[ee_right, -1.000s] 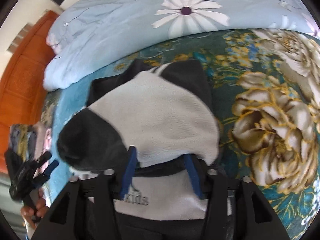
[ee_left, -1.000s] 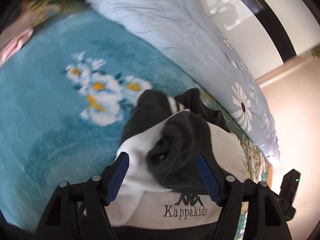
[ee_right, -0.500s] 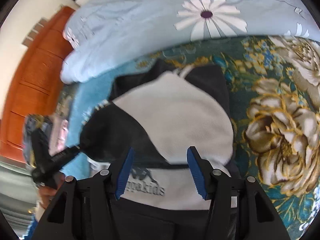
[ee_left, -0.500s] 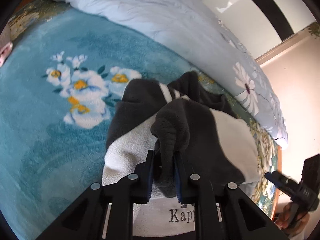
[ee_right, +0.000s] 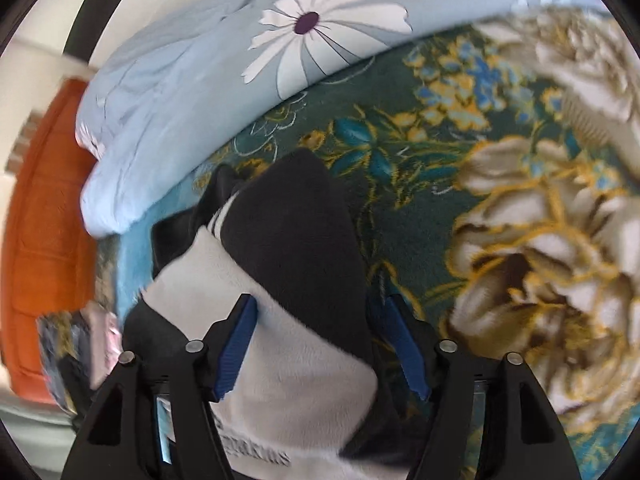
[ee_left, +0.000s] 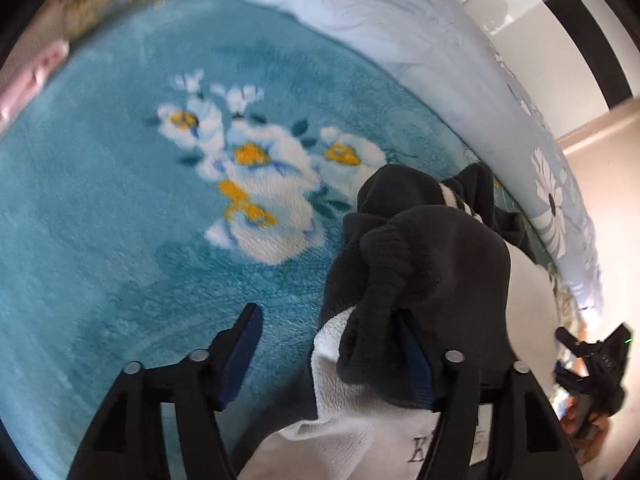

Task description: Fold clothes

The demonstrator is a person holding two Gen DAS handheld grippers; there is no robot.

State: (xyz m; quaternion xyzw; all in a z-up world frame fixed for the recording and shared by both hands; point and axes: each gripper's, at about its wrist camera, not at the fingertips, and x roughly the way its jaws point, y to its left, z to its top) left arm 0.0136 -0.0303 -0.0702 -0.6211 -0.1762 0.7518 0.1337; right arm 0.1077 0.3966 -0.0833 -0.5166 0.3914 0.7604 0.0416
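A black and white fleece top lies folded on a teal flowered blanket. In the left wrist view its dark ribbed cuff hangs over my right finger. My left gripper is open, its left finger over bare blanket. In the right wrist view the same top lies under my right gripper, which is open with a finger on each side of the fabric. Grey lettering shows on the white part near the bottom.
A pale blue daisy-print duvet is bunched along the far side of the bed. The dark green blanket with large beige flowers lies to the right. An orange wooden headboard stands at left. The other gripper shows at right.
My left gripper has opened and let go of the dark cuff, and has shifted left. My right gripper has stayed open and moved closer over the top.
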